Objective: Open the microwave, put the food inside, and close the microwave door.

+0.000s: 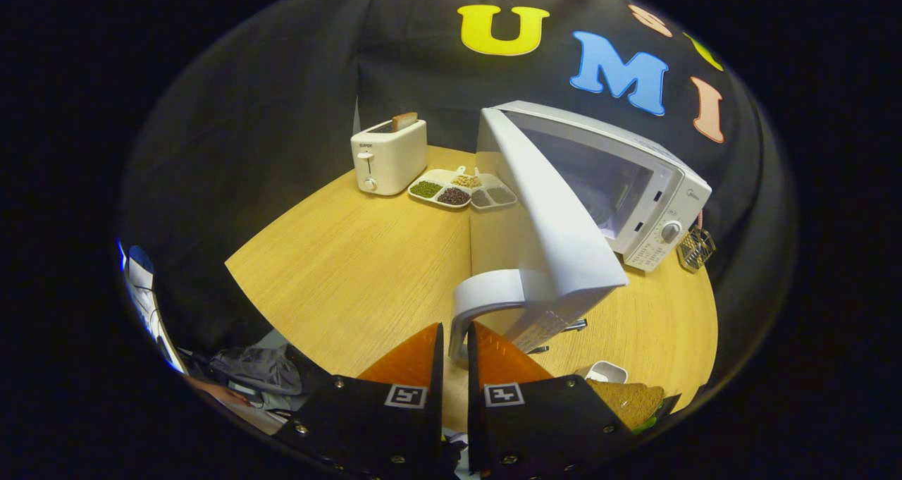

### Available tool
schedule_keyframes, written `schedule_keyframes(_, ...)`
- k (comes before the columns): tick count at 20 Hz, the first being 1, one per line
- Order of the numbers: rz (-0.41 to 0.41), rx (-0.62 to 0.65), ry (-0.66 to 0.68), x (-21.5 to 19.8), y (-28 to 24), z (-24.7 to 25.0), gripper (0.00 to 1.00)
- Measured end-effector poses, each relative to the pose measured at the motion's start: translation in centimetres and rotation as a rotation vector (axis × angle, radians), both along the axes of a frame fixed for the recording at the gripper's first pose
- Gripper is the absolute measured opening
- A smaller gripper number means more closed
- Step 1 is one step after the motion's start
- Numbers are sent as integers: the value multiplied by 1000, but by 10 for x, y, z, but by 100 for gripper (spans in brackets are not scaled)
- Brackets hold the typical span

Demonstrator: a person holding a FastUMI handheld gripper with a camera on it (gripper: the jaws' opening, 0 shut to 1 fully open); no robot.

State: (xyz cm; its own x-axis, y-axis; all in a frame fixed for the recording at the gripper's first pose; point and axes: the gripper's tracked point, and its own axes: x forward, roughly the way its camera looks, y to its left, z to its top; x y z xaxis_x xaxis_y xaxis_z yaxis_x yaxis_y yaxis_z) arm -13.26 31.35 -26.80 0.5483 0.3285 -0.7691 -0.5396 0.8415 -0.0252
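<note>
The tongs (456, 346) sit at the lower end of the microwave door's handle (486, 297), with one finger on each side of the handle's bottom end. The gap between the fingers is narrow and the handle end sits in it; the fingers appear clenched on the handle, pressing from both sides.

The microwave (634, 198) stands on the wooden tabletop (352, 268), to the right and beyond the tongs. Its door (557, 233) is swung wide open — hinged on the left, with its free edge reaching toward the tongs. The cavity (599, 184) is exposed behind the door. The control panel with a round dial (671, 232) is on the right side of the front.

The food — a sandwich (631, 401) of brown bread with a green edge showing — lies on the tabletop just right of the right finger, outside the microwave. A small white dish (607, 372) sits just beyond the sandwich.

Farther back, a white toaster (387, 157) with a slice of toast (404, 120) standing in its slot is left of the microwave. Between toaster and microwave lies a divided tray (461, 189) holding several kinds of beans or grains. A small wire basket (696, 247) stands beside the microwave's right end.
</note>
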Motion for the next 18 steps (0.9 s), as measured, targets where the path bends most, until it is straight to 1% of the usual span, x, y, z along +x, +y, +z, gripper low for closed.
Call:
schedule_keyframes(4,19,-7,3,-12,21,2,16)
schedule_keyframes(9,65,5,-8,-23,47,5,16)
schedule_keyframes(13,129,18,-21,-31,70,4,16)
schedule_keyframes(16,179,59,-13,-37,89,3,15)
schedule_keyframes(18,233,94,-17,-38,104,2,15)
